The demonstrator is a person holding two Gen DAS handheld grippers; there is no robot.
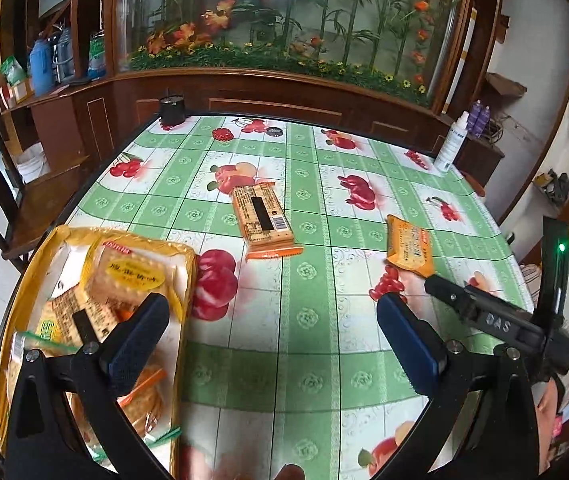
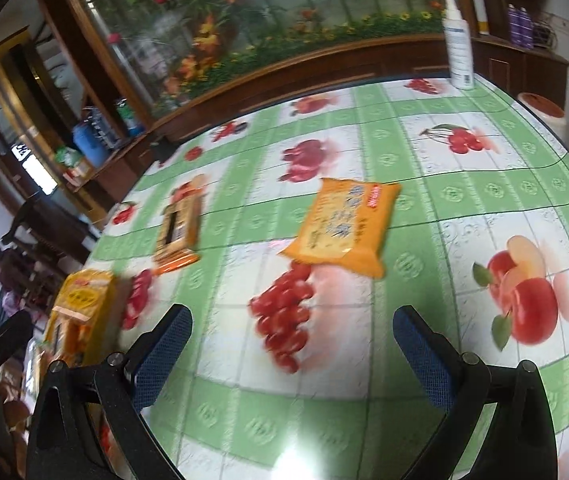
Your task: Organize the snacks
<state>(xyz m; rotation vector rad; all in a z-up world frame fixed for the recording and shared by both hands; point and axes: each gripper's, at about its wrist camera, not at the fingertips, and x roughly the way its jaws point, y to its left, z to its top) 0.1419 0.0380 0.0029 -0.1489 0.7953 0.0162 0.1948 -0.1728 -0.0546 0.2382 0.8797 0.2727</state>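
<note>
Left gripper point(image 1: 272, 336): jaws spread, empty, beside yellow tray point(image 1: 24, 280) of snacks.
Right gripper point(image 2: 292, 344): jaws spread, empty.
Bench point(image 1: 308, 360): long cracker pack point(image 1: 262, 220) mid-cloth; orange packet point(image 2: 342, 226) apart, right.

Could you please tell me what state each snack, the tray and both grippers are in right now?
Left gripper: open, empty.
Right gripper: open, empty.
Yellow tray: holds several snack packs.
Long cracker pack: flat on table, outside tray.
Orange snack pack: flat on table, outside tray.
</note>
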